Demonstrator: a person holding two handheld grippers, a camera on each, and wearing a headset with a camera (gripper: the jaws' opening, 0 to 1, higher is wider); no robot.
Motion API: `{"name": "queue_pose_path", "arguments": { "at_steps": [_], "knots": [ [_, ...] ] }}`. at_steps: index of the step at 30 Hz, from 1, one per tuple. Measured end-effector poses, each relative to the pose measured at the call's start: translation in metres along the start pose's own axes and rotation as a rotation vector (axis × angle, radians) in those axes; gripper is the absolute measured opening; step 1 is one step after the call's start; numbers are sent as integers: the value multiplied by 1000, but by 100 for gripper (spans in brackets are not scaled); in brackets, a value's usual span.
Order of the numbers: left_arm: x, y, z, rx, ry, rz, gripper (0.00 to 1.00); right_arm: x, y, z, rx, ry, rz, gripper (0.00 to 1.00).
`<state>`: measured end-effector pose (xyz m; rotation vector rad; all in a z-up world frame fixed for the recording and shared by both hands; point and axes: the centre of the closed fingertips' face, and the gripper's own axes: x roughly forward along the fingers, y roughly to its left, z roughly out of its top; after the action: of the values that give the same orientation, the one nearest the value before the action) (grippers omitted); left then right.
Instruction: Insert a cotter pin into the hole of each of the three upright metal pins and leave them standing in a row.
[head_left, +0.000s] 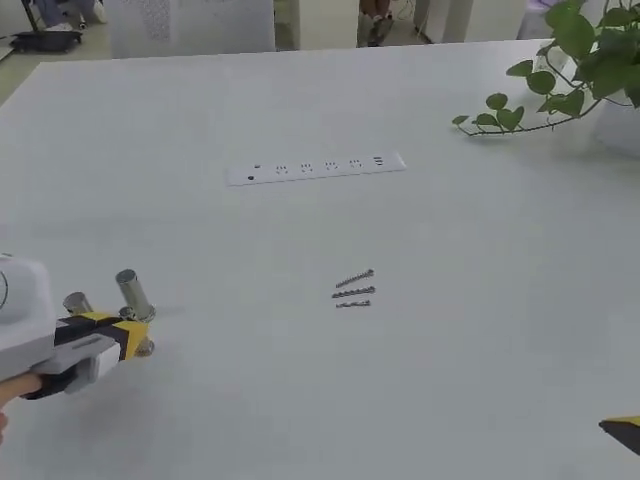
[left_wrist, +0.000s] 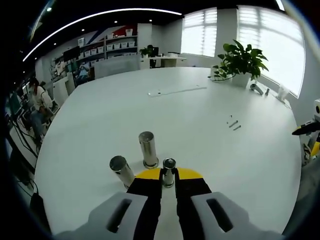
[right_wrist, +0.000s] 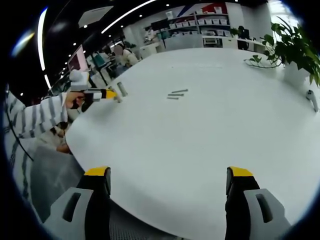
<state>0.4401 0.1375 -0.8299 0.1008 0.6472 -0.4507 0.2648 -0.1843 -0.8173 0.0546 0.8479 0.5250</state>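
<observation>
Looked down from the headset across the table (head_left: 450, 350) toward the power strip (head_left: 316, 167). Rode low, close behind the metal pins (left_wrist: 148, 147), on the left hand-held gripper (left_wrist: 168, 176); hung off the table's edge on the right hand-held gripper (right_wrist: 168, 172), sharing the cotter pins (right_wrist: 176, 93).

Striped sleeve (right_wrist: 35, 117), white hand-held gripper (head_left: 138, 335), yellow-tipped jaws

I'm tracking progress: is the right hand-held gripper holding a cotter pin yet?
No, the right hand-held gripper is open with nothing between its jaws, and the three cotter pins lie on the white table.
</observation>
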Motion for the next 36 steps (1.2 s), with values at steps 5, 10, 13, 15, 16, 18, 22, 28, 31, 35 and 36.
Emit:
{"name": "queue_pose_path", "arguments": {
  "at_steps": [5, 10, 13, 15, 16, 18, 22, 28, 31, 35, 36],
  "knots": [
    [-1, -1, 0, 18, 18, 4, 7, 0, 2, -2, 4, 5, 5, 97],
    [-2, 0, 0, 14, 24, 36, 7, 1, 1, -2, 5, 6, -3, 97],
    [-2, 0, -1, 0, 28, 46, 7, 1, 2, -1, 4, 1, -1, 97],
    [-3, 0, -1, -23, 33, 49, 7, 1, 2, -1, 0, 2, -1, 97],
    [-3, 0, -1, -35, 33, 49, 7, 1, 2, -1, -1, 1, -1, 97],
    [-4, -1, -2, -72, 33, 51, 7, 2, 3, -1, 4, -2, 1, 97],
    [-11, -1, -3, -80, 38, 76, 7, 2, 6, 2, 8, -16, 8, 98],
    [-24, -6, -2, -71, 29, 110, 7, 3, 9, 4, -13, -25, 18, 98],
    [-31, -11, -3, -81, 26, 109, 7, 2, 10, 7, -28, -31, 17, 98],
    [-40, -21, -6, -110, 28, 108, 7, 0, 11, 14, -48, -46, 23, 98],
    [-42, -24, -8, -124, 36, 115, 7, 0, 11, 15, -51, -49, 23, 98]
  ]
}}
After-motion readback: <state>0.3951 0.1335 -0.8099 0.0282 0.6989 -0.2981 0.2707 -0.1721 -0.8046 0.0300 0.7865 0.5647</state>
